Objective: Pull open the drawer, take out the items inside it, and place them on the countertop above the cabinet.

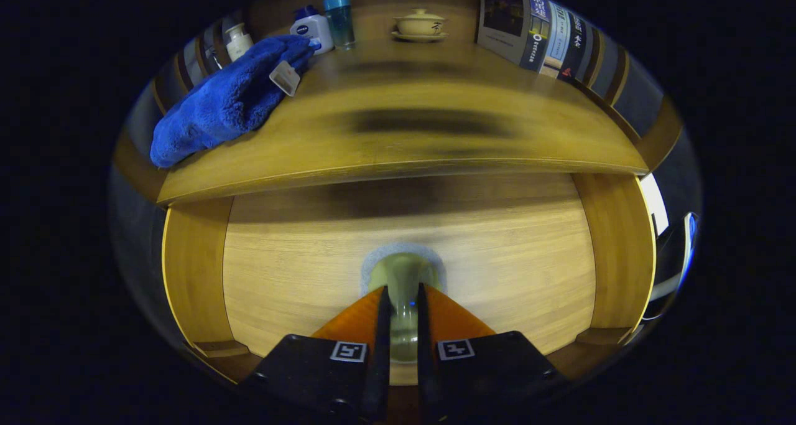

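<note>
Drawer front (497, 251), centre frame, shut. Knob (403, 274), lower centre, clamped between the fingers (403, 300). Step: opening the drawer. Next: straight pull back. Desk (435, 145) above carries blue towel (230, 98), upper left; contents unseen.

The honey-brown, fine-grained wooden drawer front (311, 251) carries a pale olive round knob (403, 274) on a grey backing. On the matching wooden countertop (435, 145) lie a deep blue fluffy towel (230, 98) and a cream lidded cup (420, 22), beside a white bottle with a blue cap (312, 28).
</note>
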`<state>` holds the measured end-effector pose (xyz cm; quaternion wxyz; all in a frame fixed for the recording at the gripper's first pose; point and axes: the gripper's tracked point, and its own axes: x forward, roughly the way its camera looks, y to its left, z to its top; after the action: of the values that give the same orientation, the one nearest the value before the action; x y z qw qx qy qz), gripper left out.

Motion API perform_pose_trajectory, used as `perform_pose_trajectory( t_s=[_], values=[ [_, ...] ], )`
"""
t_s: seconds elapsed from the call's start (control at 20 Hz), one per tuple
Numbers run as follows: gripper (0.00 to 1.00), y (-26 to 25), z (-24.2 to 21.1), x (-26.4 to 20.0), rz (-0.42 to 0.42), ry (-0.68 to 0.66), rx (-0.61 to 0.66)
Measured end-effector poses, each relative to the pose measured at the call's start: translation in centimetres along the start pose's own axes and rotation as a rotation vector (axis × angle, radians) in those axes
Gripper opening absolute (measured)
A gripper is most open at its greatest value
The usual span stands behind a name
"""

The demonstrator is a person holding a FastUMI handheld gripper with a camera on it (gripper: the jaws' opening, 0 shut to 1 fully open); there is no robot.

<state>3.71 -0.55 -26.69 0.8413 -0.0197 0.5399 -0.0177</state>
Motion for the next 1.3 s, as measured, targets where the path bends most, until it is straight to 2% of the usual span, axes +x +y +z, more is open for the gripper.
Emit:
perform_pose_trajectory(
  t_s=[0.4,0.75,1.05,1.3],
  values=[
    [0.28,0.3,1.8,-7.6,0.033,-0.088,-0.061],
    [0.28,1.0,6.2,-13.7,0.052,-0.172,-0.103],
    [0.28,1.6,12.0,-15.4,0.053,-0.216,-0.111],
    [0.28,1.3,16.8,-13.9,0.030,-0.227,-0.092]
  ],
)
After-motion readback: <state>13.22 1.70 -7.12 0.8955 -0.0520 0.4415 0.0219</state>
